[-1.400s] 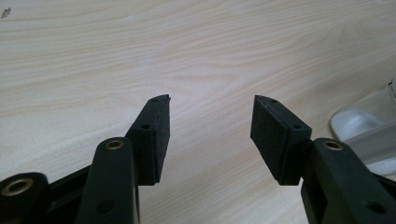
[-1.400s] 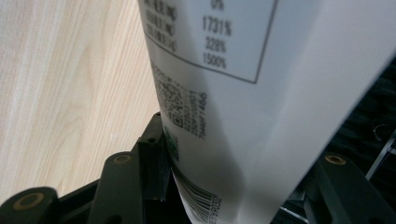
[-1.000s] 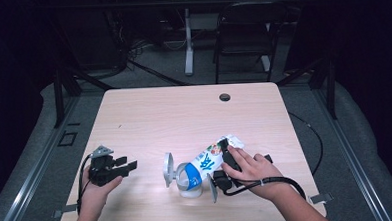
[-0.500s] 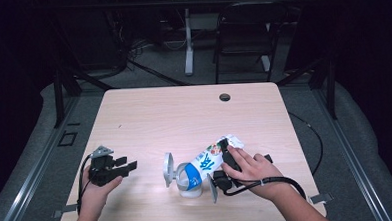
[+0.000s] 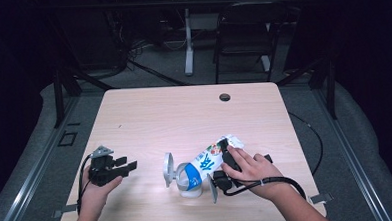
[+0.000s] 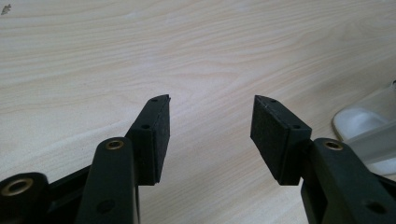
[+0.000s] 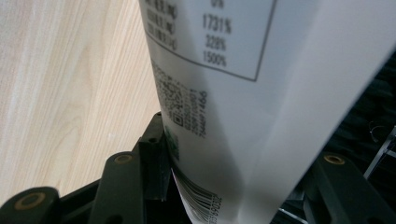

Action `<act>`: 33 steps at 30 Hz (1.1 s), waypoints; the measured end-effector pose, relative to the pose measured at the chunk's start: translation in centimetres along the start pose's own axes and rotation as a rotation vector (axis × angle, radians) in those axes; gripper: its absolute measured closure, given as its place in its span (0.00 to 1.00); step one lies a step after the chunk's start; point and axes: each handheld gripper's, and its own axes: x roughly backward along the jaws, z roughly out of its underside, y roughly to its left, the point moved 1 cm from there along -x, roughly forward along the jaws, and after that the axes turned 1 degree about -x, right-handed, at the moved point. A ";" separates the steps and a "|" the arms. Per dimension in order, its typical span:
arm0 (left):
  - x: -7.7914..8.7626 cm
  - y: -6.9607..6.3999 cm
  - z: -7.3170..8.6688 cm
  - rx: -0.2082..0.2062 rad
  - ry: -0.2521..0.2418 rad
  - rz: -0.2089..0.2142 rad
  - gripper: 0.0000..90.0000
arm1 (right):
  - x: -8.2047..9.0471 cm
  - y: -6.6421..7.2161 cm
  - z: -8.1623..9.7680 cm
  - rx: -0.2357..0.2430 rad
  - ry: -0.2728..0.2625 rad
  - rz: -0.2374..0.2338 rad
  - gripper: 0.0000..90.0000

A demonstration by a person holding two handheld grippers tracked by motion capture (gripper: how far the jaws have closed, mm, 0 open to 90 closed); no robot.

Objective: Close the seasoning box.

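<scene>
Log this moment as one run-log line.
right claw: shut on carton | carton: tilted over white cup | left claw: open, empty, above table

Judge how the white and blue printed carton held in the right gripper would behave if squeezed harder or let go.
The white and blue printed carton probably has thin walls that would dent. It leans tilted over the white cup, so on release from the right gripper it would likely topple. Its glossy face may slip.

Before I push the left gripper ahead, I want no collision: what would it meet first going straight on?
Probably nothing soon: the left gripper has open jaws over bare table. A white object lies off to one side, seemingly outside that line, though depth is unclear.
</scene>
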 end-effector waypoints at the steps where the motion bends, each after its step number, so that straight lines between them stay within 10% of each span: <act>1: 0.0 0.0 0.0 0.000 0.000 0.000 0.53 | 0.0 0.0 0.0 0.001 0.000 0.000 0.54; 33: -0.1 0.0 0.0 0.002 -0.006 0.001 0.53 | 0.0 -0.1 0.0 0.011 -0.001 0.005 0.54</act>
